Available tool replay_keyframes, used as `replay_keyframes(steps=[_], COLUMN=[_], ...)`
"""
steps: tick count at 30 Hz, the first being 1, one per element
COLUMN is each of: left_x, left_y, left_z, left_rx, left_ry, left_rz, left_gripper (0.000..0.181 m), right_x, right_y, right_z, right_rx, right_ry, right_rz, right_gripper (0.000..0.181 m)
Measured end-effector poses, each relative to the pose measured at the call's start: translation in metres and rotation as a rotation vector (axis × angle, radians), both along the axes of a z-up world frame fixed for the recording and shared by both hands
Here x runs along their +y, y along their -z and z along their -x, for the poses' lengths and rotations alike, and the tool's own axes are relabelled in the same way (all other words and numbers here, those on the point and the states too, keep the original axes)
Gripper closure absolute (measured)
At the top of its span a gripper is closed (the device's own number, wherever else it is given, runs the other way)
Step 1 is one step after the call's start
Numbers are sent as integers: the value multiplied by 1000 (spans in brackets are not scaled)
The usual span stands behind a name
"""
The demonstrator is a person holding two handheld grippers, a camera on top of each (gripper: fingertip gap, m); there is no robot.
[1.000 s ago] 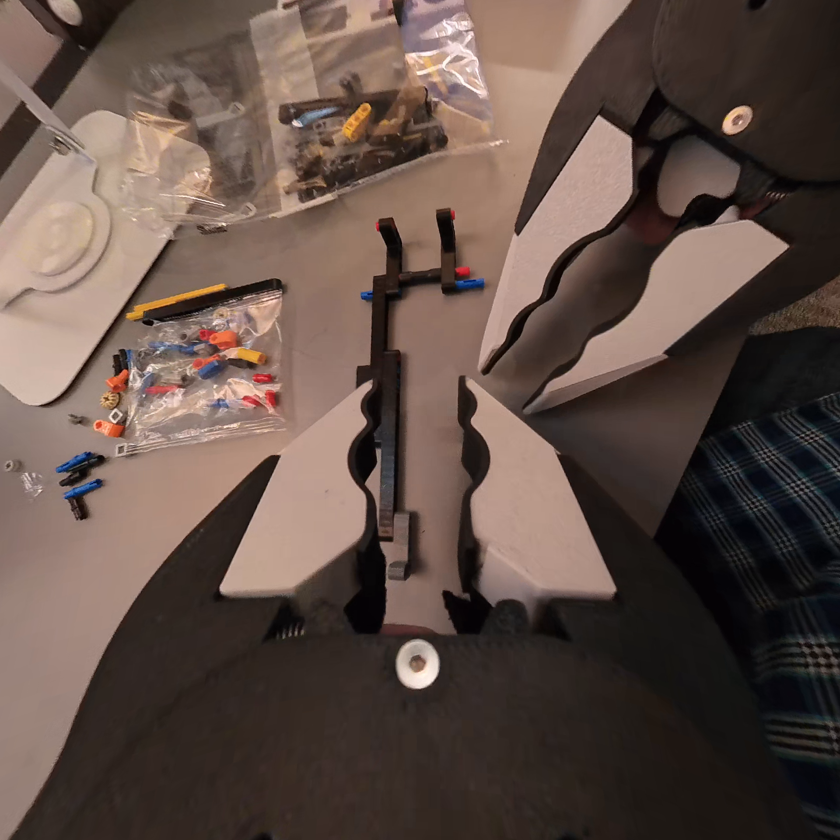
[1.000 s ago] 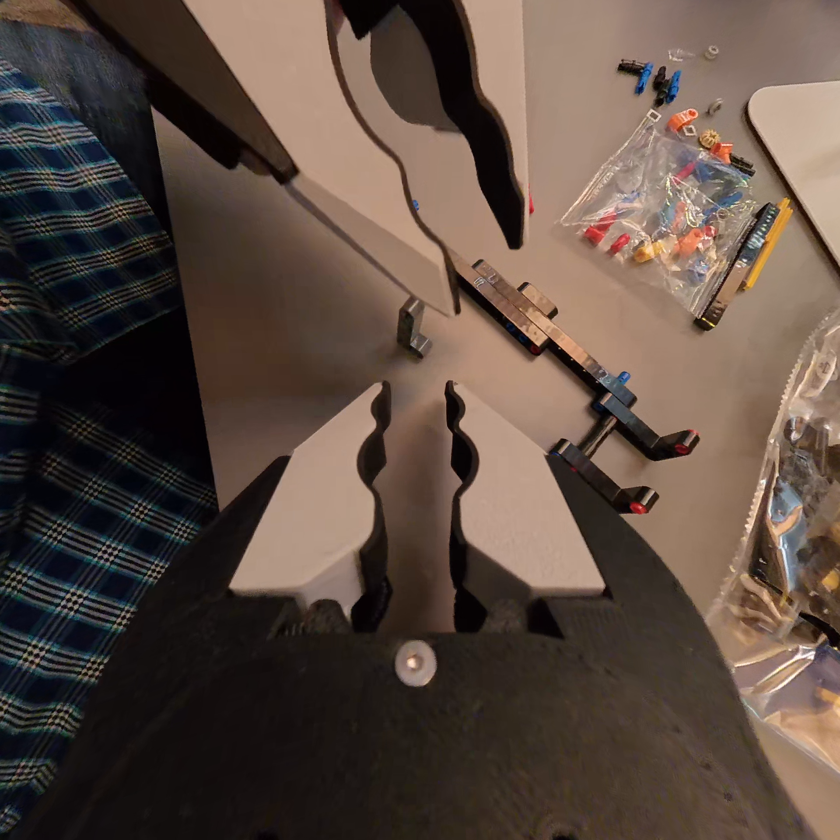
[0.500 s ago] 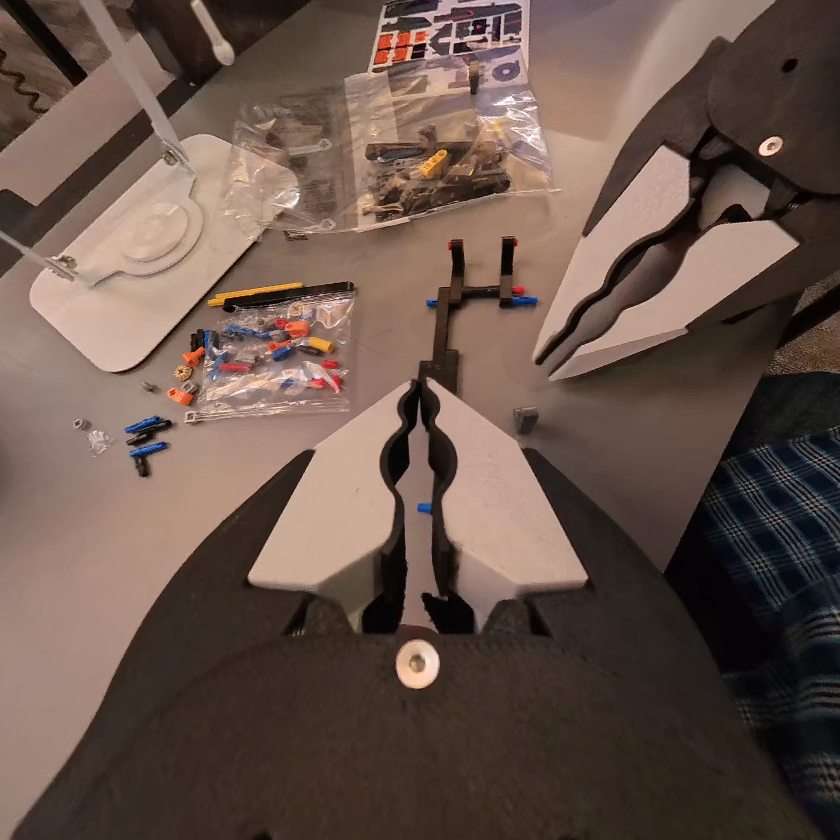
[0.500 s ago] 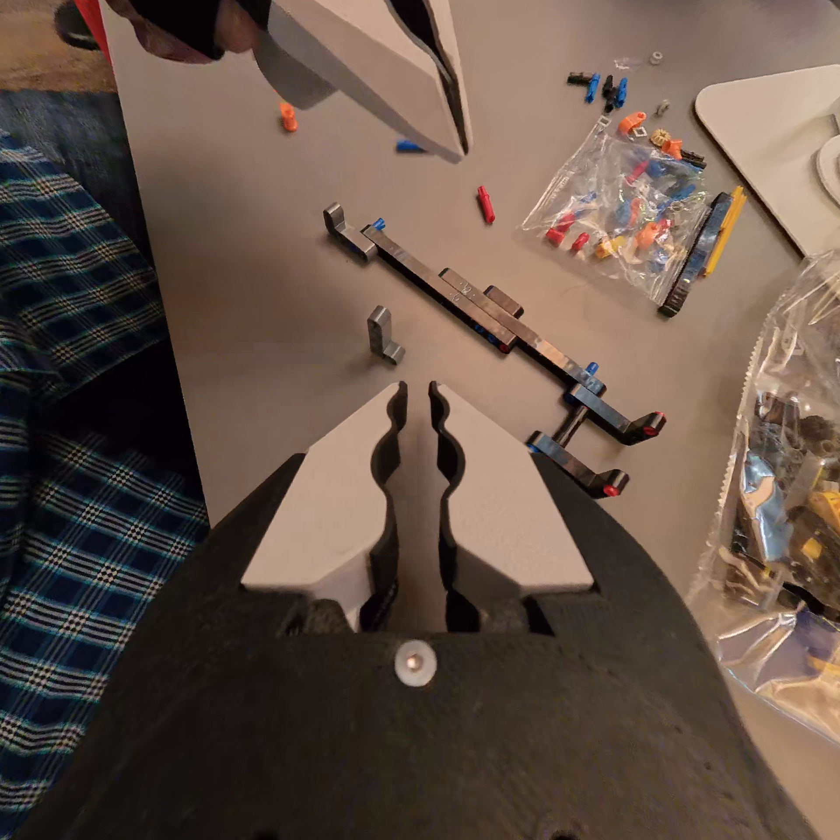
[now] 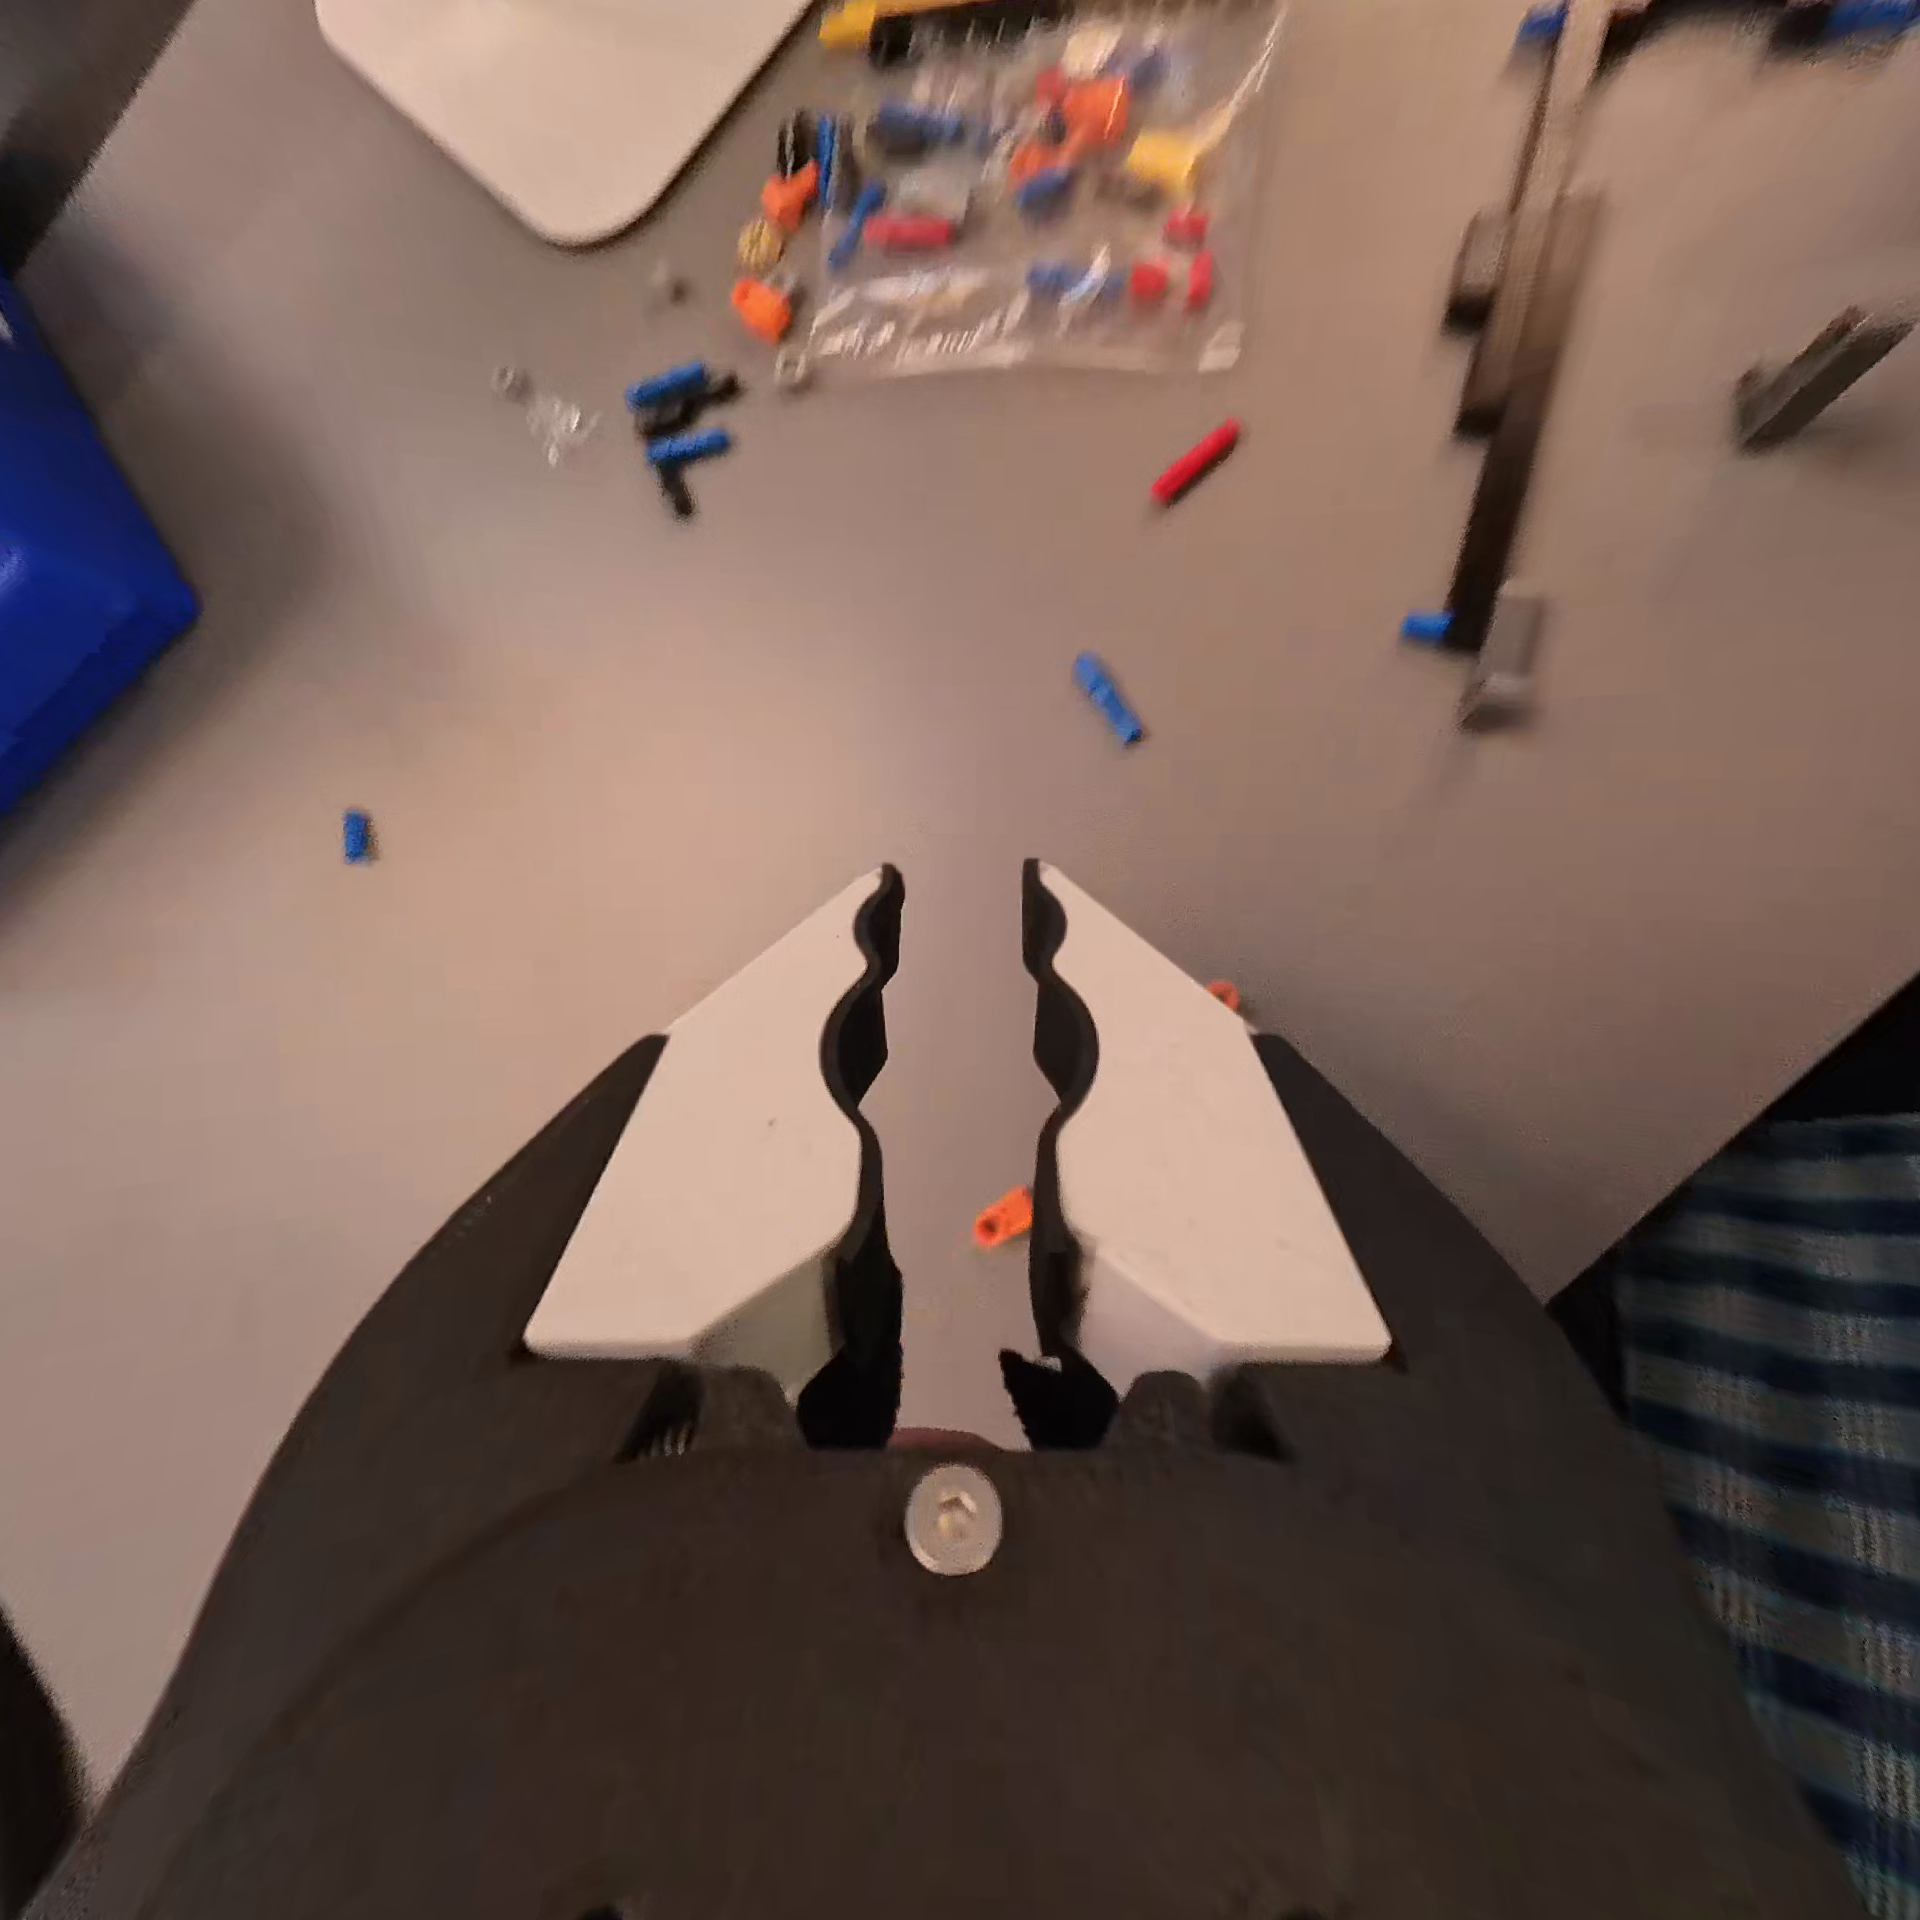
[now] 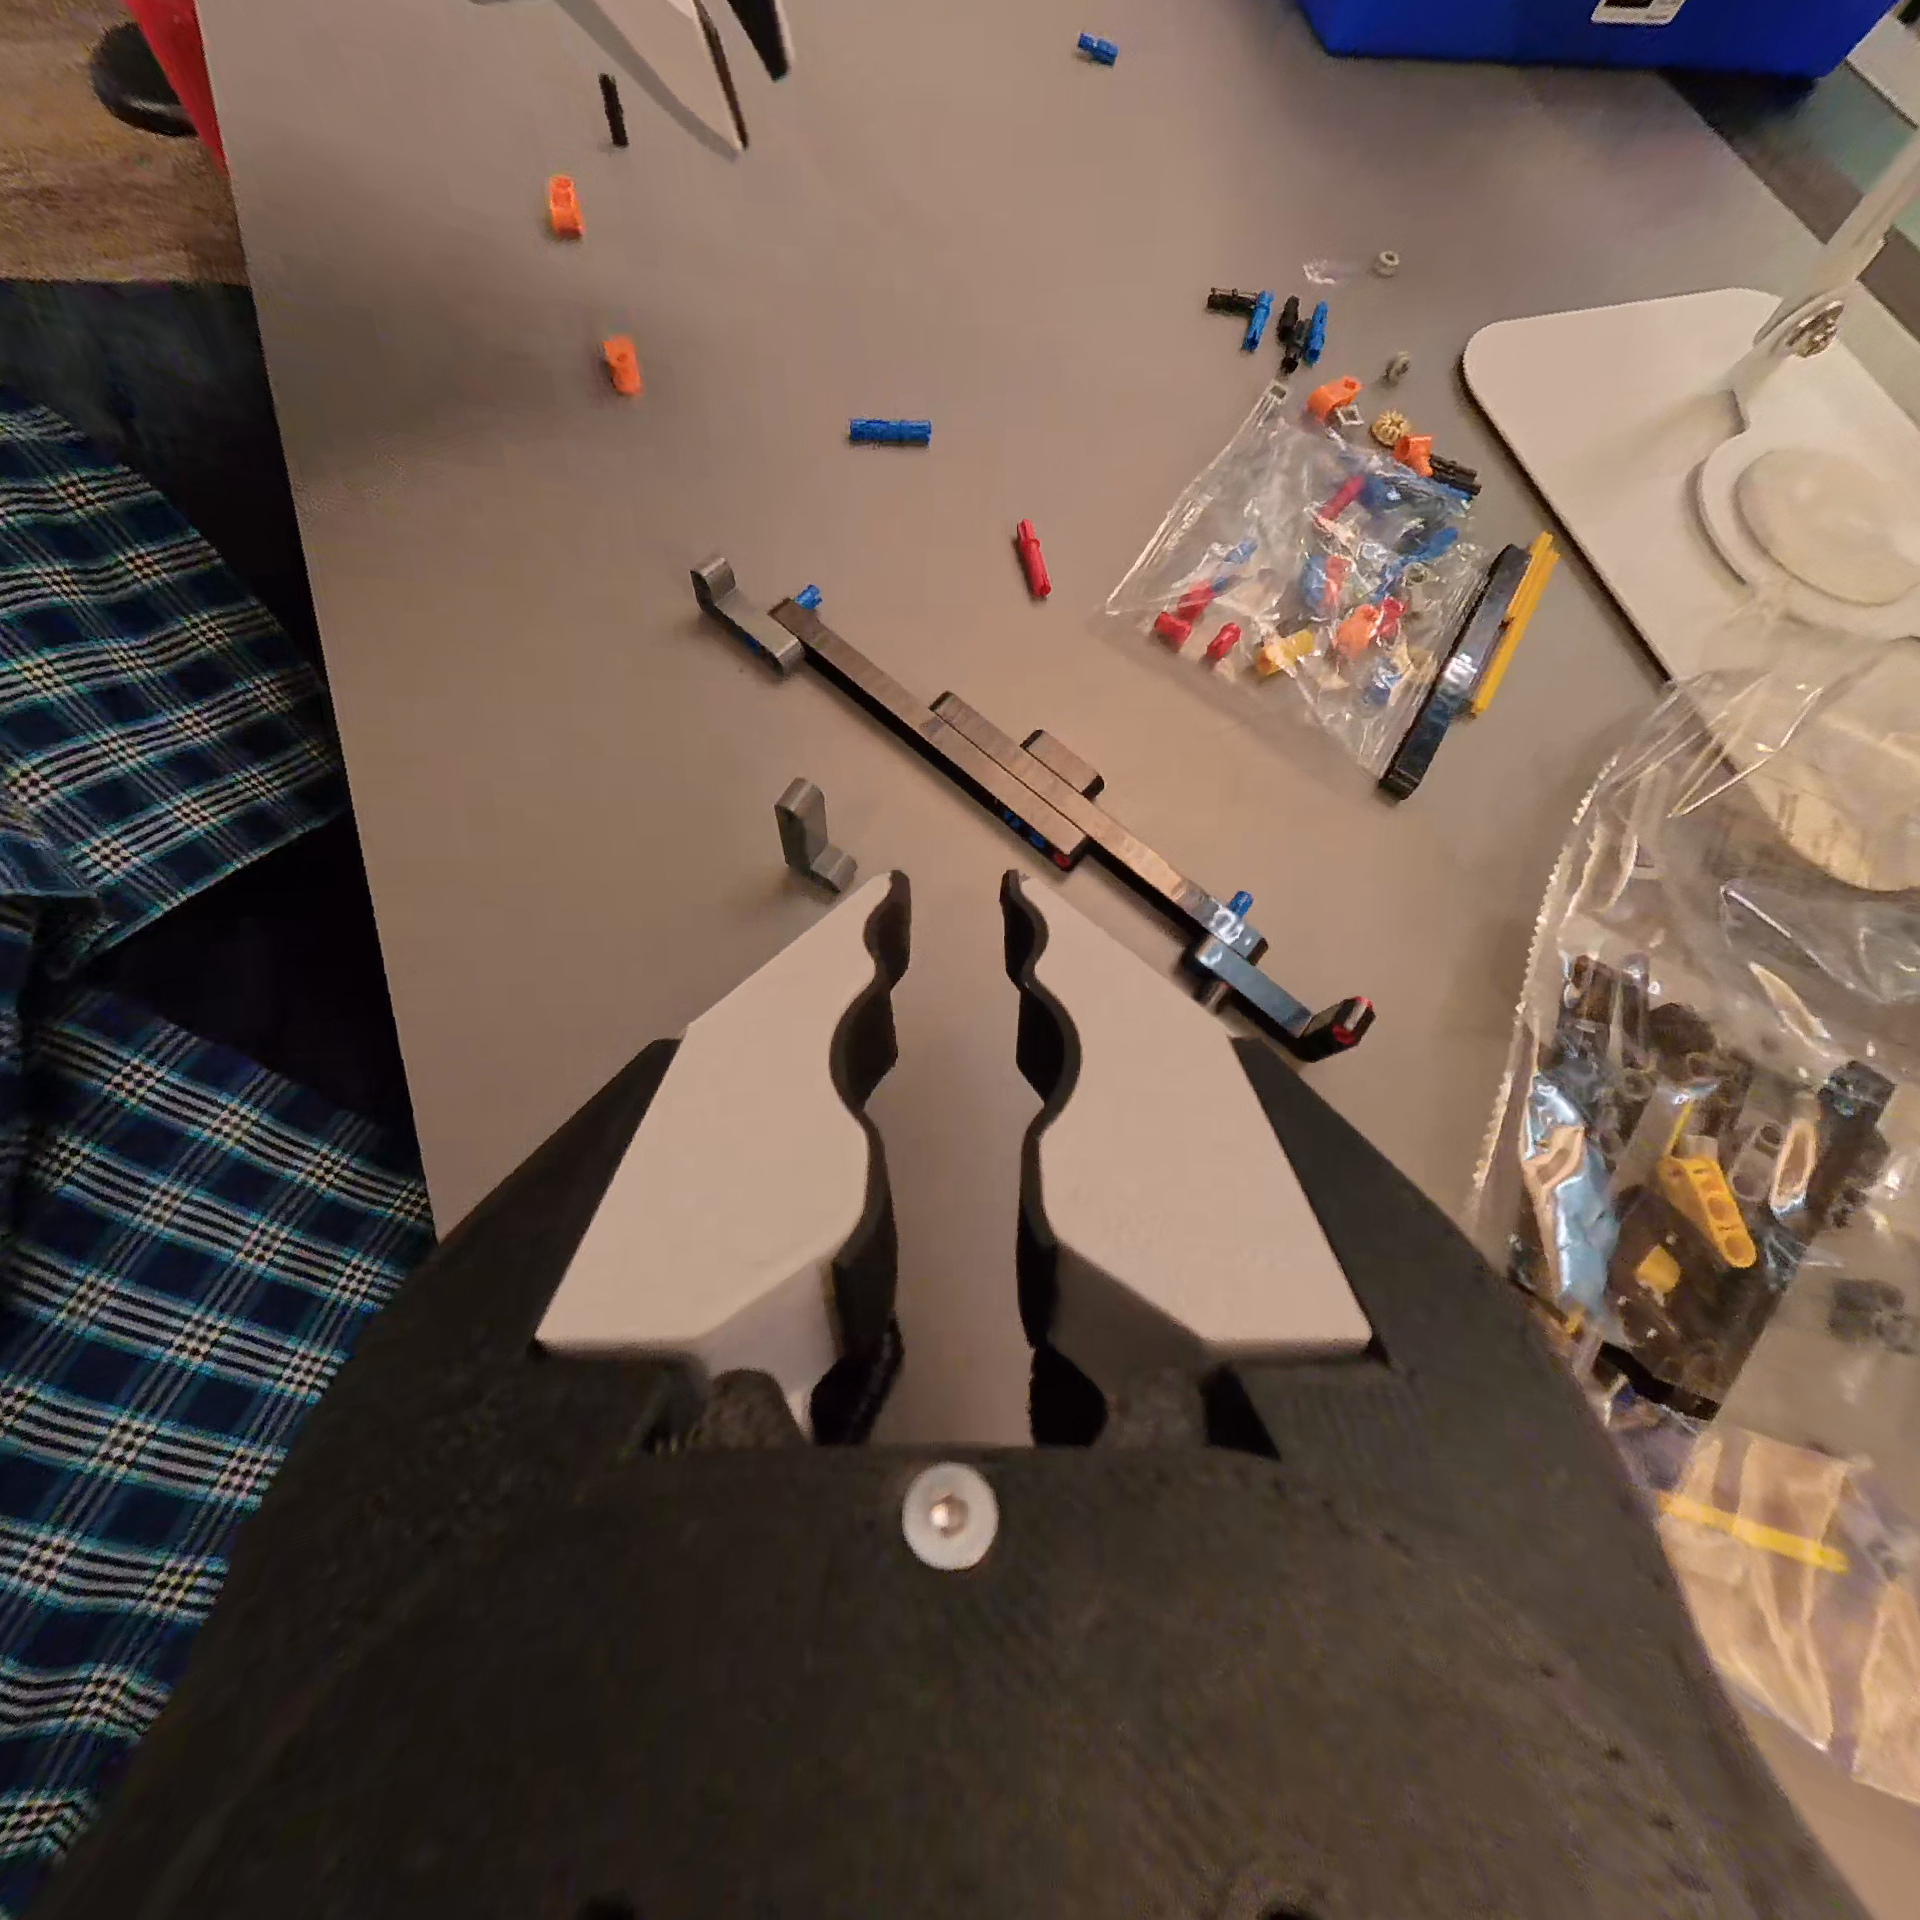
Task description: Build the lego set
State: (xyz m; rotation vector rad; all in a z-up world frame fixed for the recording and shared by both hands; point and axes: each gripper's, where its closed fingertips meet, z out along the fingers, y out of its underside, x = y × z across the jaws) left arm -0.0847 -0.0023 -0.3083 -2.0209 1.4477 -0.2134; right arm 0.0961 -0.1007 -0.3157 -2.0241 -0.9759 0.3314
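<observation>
The long black lego assembly (image 6: 997, 774) lies flat on the grey table (image 6: 623, 935), with a grey L-piece (image 6: 743, 613) on its far end. It also shows blurred in the left wrist view (image 5: 1507, 416). A loose grey L-piece (image 6: 810, 836) stands just left of my right gripper (image 6: 954, 883), which is open and empty above the table. My left gripper (image 5: 961, 873) is open and empty over bare table, with an orange connector (image 5: 1003, 1216) below its fingers. The left gripper also shows at the top of the right wrist view (image 6: 717, 73).
Loose parts lie scattered: a red pin (image 6: 1032, 558), a blue pin (image 6: 888, 430), two orange connectors (image 6: 621, 364) and a black pin (image 6: 613, 109). A small parts bag (image 6: 1320, 582), a larger bag (image 6: 1714, 1143), a white stand base (image 6: 1621, 468) and a blue box (image 6: 1558, 31) stand beyond. Plaid cloth (image 6: 125, 727) borders the table edge.
My left gripper has left the black assembly, swung away to the left towards the scattered pins and opened its jaws. My right gripper has pulled back and opened a little.
</observation>
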Motion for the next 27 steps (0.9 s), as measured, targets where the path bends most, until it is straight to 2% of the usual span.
replay_keyframes(steps=[1,7,11,19,25,27], left_x=[3,21,20,5,5,6], left_y=[0,4,9,32,38,38], left_z=[11,86,118,95,88,85], left_rx=[15,141,155,119,63,43], left_ry=[-17,-110,-145,-31,-18,-17], left_rz=[6,19,40,101,143,138], left_gripper=[160,160,160,159,179,179], right_x=[0,1,2,7,6,7], right_y=[-2,-4,-6,-11,-13,-12], right_z=[1,4,5,13,13,13], right_rx=[0,-3,1,-6,-4,-8], right_ry=[-3,-13,-19,-31,-26,-28], right_rz=[-4,-2,1,4,10,13], right_gripper=[166,167,167,168,169,169])
